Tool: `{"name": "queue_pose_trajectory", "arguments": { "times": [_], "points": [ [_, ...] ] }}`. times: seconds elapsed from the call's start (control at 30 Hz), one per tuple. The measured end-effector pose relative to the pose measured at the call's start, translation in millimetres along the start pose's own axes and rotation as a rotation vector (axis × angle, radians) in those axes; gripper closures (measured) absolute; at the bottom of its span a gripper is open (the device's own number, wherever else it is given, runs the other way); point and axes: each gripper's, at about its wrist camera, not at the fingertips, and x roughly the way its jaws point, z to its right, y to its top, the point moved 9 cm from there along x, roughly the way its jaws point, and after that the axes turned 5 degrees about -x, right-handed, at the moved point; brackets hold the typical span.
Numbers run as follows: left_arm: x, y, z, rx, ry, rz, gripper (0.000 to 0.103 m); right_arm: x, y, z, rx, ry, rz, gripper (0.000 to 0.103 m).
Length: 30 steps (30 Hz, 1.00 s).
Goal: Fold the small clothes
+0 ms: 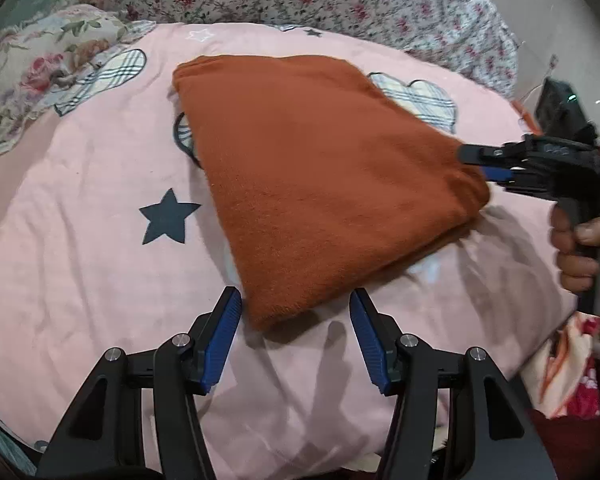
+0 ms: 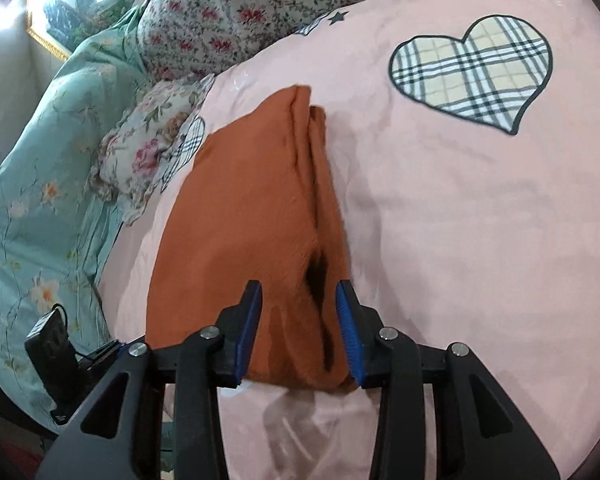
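Left hand-held gripper [image 1: 295, 312]: released, jaws wide apart, hovering over the pink bed cover [image 1: 80, 264]. The near corner of the cloth [image 1: 320, 184] sits between the fingertips, toward 12 o'clock; contact cannot be told.

Cloth: rust-orange, already folded into a thick flat wedge, lying on the cover mid-bed. In the left view its long axis runs from 11 o'clock down to 5 o'clock, with a dark star print [image 1: 168, 216] at its 9 o'clock side.

Right hand-held gripper [image 2: 300, 308]: jaws part-open and straddling the cloth's layered edge [image 2: 320, 240], which runs away toward 12 o'clock; whether the pads pinch it cannot be told. From the left view it [image 1: 476, 160] meets the cloth's 3 o'clock corner.

Judgement: the right gripper is the nearer and better placed; a further fold would likely carry that edge across the short axis.

Surround: plaid heart [image 2: 472, 72], floral pillow [image 1: 40, 76].
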Motion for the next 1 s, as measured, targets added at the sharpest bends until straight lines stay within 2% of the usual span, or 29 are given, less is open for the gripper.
{"name": "queue_pose_trajectory", "arguments": {
  "times": [0.07, 0.17, 0.23, 0.3, 0.33, 0.37, 0.5, 0.57, 0.63, 0.77, 0.83, 0.93, 1.0],
  "points": [
    [4, 4, -10, -0.043, 0.023, 0.001, 0.050, 3, -1, -3, -0.003, -0.001, -0.003, 0.063],
    [6, 10, -27, -0.107, 0.033, 0.016, 0.073, 7, -2, -7, -0.002, 0.010, -0.001, 0.064],
    [0, 11, -33, -0.155, 0.029, 0.038, 0.090, 4, -1, -10, 0.001, 0.017, 0.009, 0.098],
    [-4, 11, -31, -0.174, 0.035, 0.056, 0.095, -15, 6, -24, -0.025, 0.077, 0.086, 0.098],
    [-4, 9, -30, -0.168, 0.054, 0.058, 0.095, -23, 8, -29, -0.048, 0.081, 0.113, 0.098],
    [-3, 7, -28, -0.162, 0.068, 0.057, 0.096, -26, 8, -28, -0.066, 0.050, 0.115, 0.098],
    [5, 3, -32, -0.199, 0.053, 0.028, 0.096, 3, -17, 13, -0.013, -0.061, -0.015, 0.099],
    [7, 3, -37, -0.225, 0.028, 0.015, 0.095, 18, -31, 27, 0.001, -0.074, -0.049, 0.099],
    [9, 3, -40, -0.236, 0.010, 0.002, 0.095, 17, -33, 28, 0.005, -0.071, -0.044, 0.099],
    [0, -1, -34, -0.179, -0.038, -0.031, 0.095, 9, -26, 22, -0.016, -0.086, -0.064, 0.097],
    [-12, -3, -31, -0.142, -0.080, -0.030, 0.095, -2, -17, 22, 0.011, -0.066, -0.042, 0.087],
    [-34, 0, -21, -0.113, -0.164, -0.003, 0.096, -19, 11, 22, 0.019, -0.054, 0.046, 0.070],
    [-46, 12, -14, -0.105, -0.221, 0.034, 0.095, -17, 31, 20, 0.010, -0.043, 0.071, 0.070]
  ]
}}
